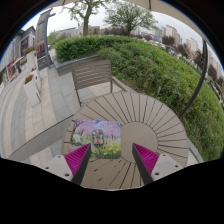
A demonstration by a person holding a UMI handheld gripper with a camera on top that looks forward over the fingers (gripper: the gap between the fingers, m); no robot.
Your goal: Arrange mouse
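Gripper (108, 158) hangs over a round slatted wooden table (150, 115), fingers apart, nothing between them. Magenta pads (76, 157) face each other across a bare gap of slats.

Mouse pad (98, 137) lies flat on the table just ahead of the fingers, toward 11 o'clock from the gripper midpoint. It carries a colourful print (purples, greens; too small to make out any picture or lettering). No readable brand or label anywhere.

Mouse: can't pick one out. A small dark speck sits on the pad, but can't tell what it is.

No containers on the table that I can make out.

Beyond the table at 12 o'clock: a wooden slatted chair (96, 74) on grey paving (25, 115), its back toward the table. A hedge (150, 60) runs from 12 to 3 o'clock, trees (128, 14) and buildings behind it. More outdoor furniture at 10 o'clock, well apart from the table (details too small). A dark pole (199, 78) leans in at 2 o'clock.
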